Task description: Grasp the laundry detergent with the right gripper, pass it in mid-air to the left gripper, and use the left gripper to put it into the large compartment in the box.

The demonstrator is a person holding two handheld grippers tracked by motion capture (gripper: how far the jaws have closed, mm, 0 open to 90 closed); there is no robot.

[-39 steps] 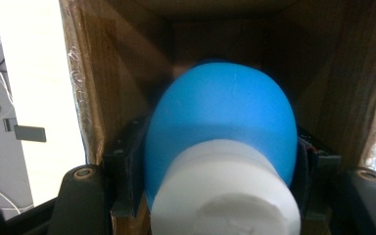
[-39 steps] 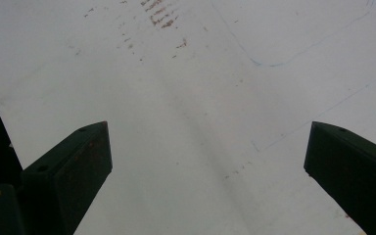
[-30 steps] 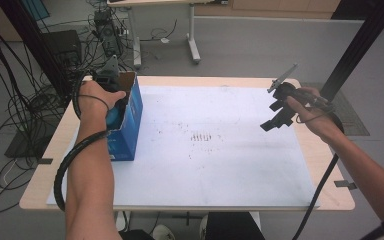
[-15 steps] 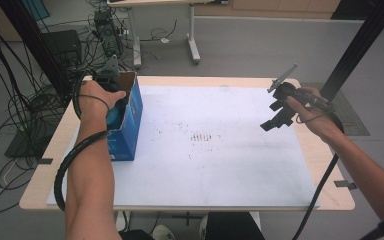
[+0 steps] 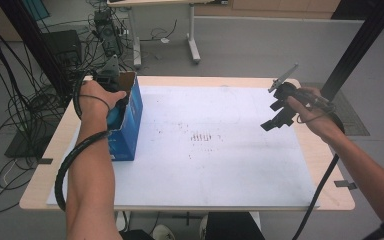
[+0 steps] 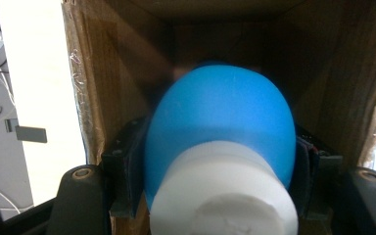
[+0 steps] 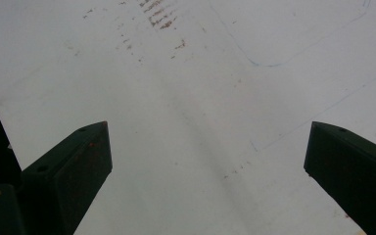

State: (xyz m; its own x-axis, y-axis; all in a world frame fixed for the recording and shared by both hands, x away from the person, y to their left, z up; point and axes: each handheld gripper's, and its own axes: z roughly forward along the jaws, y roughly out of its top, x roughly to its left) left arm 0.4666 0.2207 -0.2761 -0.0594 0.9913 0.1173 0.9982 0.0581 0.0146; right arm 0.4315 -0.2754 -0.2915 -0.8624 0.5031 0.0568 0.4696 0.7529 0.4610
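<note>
Item: blue object with a white cylindrical end [image 6: 220,156], rounded, slightly blurred, clamped between the jaws of the left gripper [image 6: 220,196] and held inside the mouth of the blue carton [image 5: 126,122], whose brown cardboard walls surround it in the left gripper view. Change over the last second: essentially none; in the high view the left hand [image 5: 96,97] sits at the carton's open top in the upper left of the frame just as in the two earlier pictures, and the right gripper [image 5: 280,107] hangs at the same spot in the upper right. Judgement: the work is paused at the carton's mouth, the object either about to be let go inside or about to be drawn out; which of the two cannot be told from these frames. Right gripper: jaws wide apart, nothing between them, raised above the white sheet [image 7: 186,98] and looking down on it. Surface: a light wooden table [image 5: 325,165] covered almost wholly by the white sheet, which carries reddish-brown specks near its middle [image 5: 202,136] and faint pencilled outlines. Carton stands upright at the sheet's left edge. Room: grey floor, bundles of black cables [image 5: 10,75] at upper left, another table's white leg [image 5: 194,35] at top centre, a dark upright post [image 5: 360,45] at upper right.
</note>
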